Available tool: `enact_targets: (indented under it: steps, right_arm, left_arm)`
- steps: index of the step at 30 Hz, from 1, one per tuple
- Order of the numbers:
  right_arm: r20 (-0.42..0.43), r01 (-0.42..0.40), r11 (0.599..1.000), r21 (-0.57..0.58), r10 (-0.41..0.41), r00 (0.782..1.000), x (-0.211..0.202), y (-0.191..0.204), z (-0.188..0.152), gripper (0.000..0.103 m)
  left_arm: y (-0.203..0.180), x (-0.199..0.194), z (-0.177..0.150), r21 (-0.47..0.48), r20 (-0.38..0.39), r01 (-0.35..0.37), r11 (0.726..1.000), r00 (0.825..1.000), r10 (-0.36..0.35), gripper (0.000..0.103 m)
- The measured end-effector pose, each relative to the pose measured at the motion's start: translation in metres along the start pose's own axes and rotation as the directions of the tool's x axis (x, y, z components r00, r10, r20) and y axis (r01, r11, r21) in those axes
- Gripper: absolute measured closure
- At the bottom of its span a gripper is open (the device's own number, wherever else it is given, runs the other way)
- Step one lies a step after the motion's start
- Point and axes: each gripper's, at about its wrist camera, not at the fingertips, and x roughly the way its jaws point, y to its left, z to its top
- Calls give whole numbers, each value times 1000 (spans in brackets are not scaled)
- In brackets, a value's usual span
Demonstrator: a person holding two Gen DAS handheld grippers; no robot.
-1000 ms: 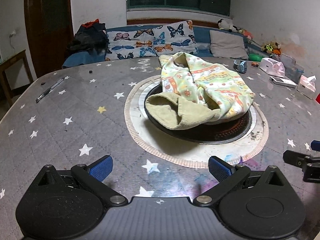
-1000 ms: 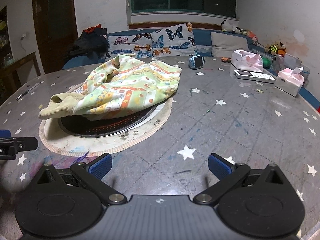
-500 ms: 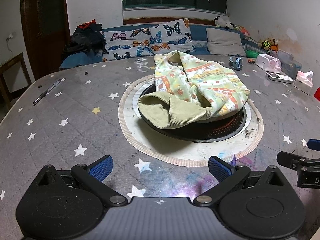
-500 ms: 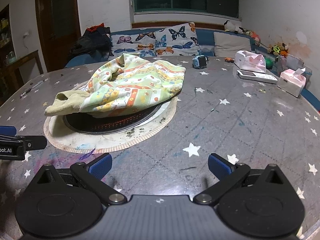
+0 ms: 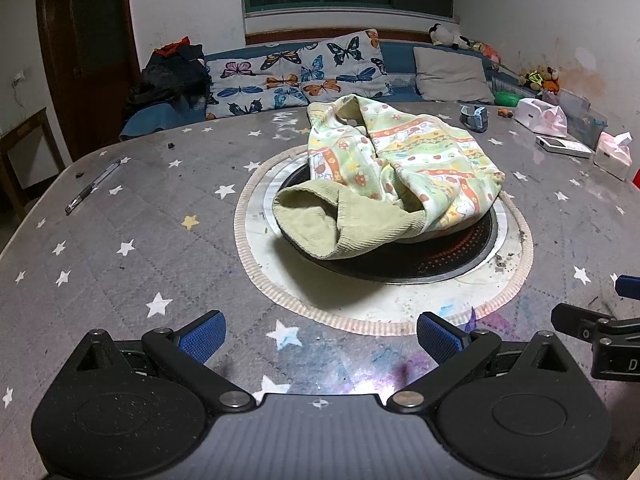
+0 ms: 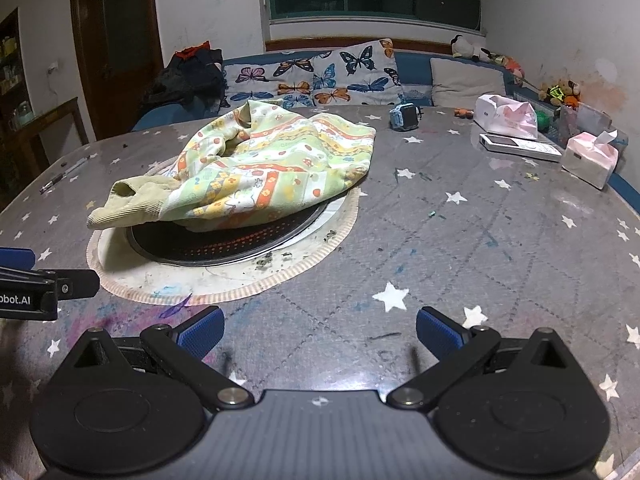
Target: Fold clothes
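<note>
Left wrist view shows the left gripper with its jaws spread wide and nothing between them, held low over the star-patterned table. The right gripper is likewise wide open and empty. Both sit well short of the garment, a crumpled patterned child's top heaped on the dark round hotplate set in the table's centre.

Probable faults:
- The ribbed green cuff overhangs the hotplate rim. A pinch taken there alone would likely drag the whole heap instead of spreading it.
- Layers are bunched together. A grip could catch two plies and fold the cloth skewed.
- Crumbs lie beside the hotplate rim; cloth pulled across that side may pick them up.
- The grippers work close together and could collide.
</note>
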Motion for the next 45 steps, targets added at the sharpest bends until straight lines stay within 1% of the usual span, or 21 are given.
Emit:
enact_targets:
  steps: [17, 23, 30, 33, 36, 38, 41, 43, 45]
  right_arm:
    - [-3, -20, 999, -30, 19, 1000, 13, 7, 14, 0]
    - [3, -33, 998, -55, 33, 999, 19, 12, 24, 0]
    - [14, -47, 994, -100, 48, 999, 28, 17, 43, 0]
    - [22, -55, 991, -118, 58, 998, 32, 18, 55, 1]
    - [21, -72, 988, -135, 75, 997, 39, 19, 69, 6]
    - [19, -86, 986, -143, 90, 996, 46, 20, 81, 8]
    - [23, -103, 984, -144, 108, 994, 59, 18, 100, 13]
    - [29, -98, 984, -149, 104, 994, 68, 18, 111, 13]
    - [27, -95, 983, -158, 100, 995, 79, 19, 119, 17]
  left_arm:
    - [-1, 12, 11, 11, -16, 6, 1000, 1000, -6, 0]
    - [2, 16, 20, 14, -14, 9, 1000, 1000, -9, 0]
    - [9, 17, 43, 34, 14, 25, 999, 1000, -25, 0]
    - [13, 23, 58, 25, 21, 33, 999, 999, -34, 0]
    - [18, 32, 77, 12, 34, 47, 999, 998, -47, 0]
    - [20, 40, 89, 15, 47, 55, 998, 997, -56, 1]
    - [24, 58, 107, 8, 42, 62, 998, 997, -62, 8]
    - [27, 70, 115, -9, 31, 76, 997, 997, -76, 11]
    - [28, 83, 122, -21, 17, 80, 997, 997, -80, 18]
